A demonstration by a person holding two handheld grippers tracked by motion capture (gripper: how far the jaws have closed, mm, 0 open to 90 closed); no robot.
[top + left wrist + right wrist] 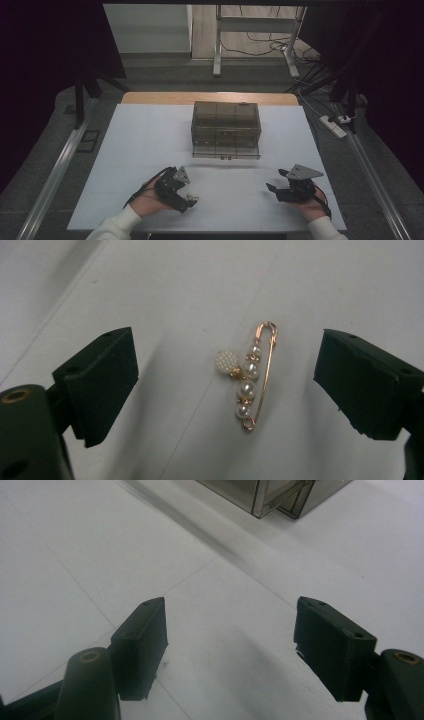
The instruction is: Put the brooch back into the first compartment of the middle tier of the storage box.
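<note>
The left gripper hovers wide apart over a gold safety-pin brooch strung with white pearls, not yet gripped. The right gripper waits empty, jaws apart, near the smoky transparent plastic drawer box, whose bottom drawer stands open.

- Left hand, in a white sleeve, grips the black two-jaw left gripper low at the near edge, angled to the right, jaws spread wide apart.
- Right hand, also in a white sleeve, holds the black right gripper with its grey three-cornered plate on top, pointing left, jaws parted, nothing between them.
</note>
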